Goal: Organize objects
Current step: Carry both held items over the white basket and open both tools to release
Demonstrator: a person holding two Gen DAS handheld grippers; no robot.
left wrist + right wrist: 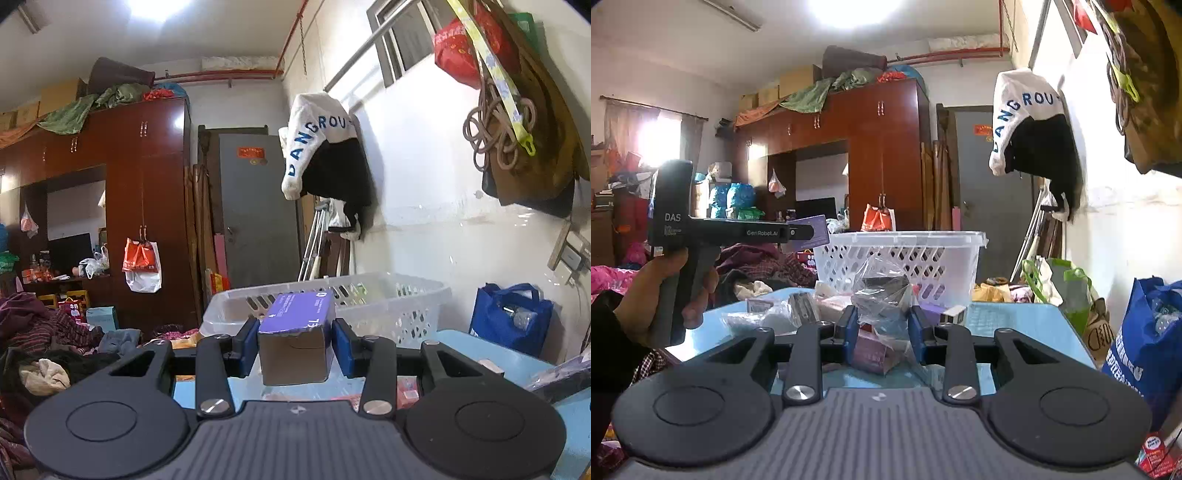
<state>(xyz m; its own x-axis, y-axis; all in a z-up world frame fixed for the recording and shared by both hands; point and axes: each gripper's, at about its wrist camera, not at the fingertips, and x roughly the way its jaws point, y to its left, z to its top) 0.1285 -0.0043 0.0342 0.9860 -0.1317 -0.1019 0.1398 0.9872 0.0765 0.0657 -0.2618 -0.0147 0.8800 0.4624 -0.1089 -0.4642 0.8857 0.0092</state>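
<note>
My left gripper (294, 341) is shut on a purple cardboard box (295, 332) and holds it in the air just in front of the white plastic basket (391, 306). In the right wrist view the left gripper (809, 232) shows at the left, held by a hand, with the purple box (812, 230) near the basket's (901, 254) left rim. My right gripper (881, 332) is shut on a clear plastic bag with dark items (882, 295), just above the light blue table (1015, 321).
Several small packets and boxes (798, 306) lie on the table before the basket. A blue shopping bag (1145, 343) stands at the right by the wall. Clothes (44, 332) are piled on the left. Bags and a garment (321, 147) hang on the right wall.
</note>
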